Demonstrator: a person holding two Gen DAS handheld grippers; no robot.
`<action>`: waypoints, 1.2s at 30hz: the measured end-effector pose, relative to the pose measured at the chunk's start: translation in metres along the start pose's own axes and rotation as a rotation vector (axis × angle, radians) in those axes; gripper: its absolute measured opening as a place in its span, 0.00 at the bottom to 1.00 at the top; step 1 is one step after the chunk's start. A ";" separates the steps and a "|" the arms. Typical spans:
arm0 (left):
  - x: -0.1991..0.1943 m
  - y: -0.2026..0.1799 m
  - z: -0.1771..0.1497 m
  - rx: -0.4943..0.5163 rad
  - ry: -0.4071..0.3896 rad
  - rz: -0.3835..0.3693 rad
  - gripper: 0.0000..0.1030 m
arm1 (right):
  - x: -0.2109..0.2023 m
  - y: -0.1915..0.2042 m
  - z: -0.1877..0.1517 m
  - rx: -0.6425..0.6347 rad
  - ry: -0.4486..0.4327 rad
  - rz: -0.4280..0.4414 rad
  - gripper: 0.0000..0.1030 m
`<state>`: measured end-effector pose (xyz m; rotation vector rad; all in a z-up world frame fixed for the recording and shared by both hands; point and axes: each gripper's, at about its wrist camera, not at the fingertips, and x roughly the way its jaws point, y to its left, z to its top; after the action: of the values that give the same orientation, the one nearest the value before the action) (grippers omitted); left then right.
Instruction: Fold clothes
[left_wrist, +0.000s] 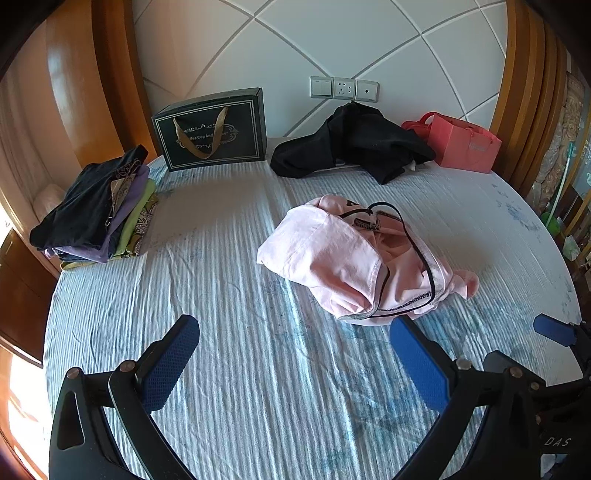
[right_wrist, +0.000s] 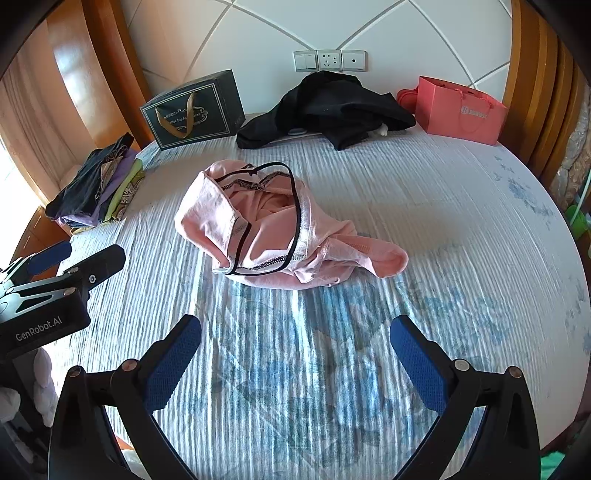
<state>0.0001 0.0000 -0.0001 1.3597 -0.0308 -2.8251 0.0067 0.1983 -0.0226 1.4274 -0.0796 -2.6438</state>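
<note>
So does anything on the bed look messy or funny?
Yes. The pink garment lies crumpled mid-bed, and the black clothes are heaped by the headboard, unlike the neatly folded stack at the left edge.

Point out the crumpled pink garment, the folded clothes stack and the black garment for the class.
pink garment (right_wrist: 258, 229), right wrist view, middle folds.
folded clothes stack (left_wrist: 92, 214), left wrist view, dark top layer.
black garment (right_wrist: 325, 107), right wrist view, centre.

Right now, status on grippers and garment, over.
Left gripper open, right gripper open, both empty. Crumpled pink black-trimmed garment unfolded on striped bedsheet. Nothing blocking; folded clothes stack far left.
</note>
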 end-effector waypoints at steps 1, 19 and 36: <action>0.000 0.000 0.000 0.002 0.002 0.002 1.00 | 0.000 0.000 0.000 0.001 0.001 0.001 1.00; 0.015 0.003 0.000 -0.008 0.048 -0.013 1.00 | 0.003 -0.003 0.001 0.018 0.009 -0.021 1.00; 0.019 0.003 0.001 -0.001 0.062 -0.028 1.00 | 0.005 -0.008 0.003 0.031 0.017 -0.032 1.00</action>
<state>-0.0126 -0.0036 -0.0146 1.4587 -0.0101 -2.8027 0.0004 0.2054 -0.0262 1.4728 -0.0975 -2.6664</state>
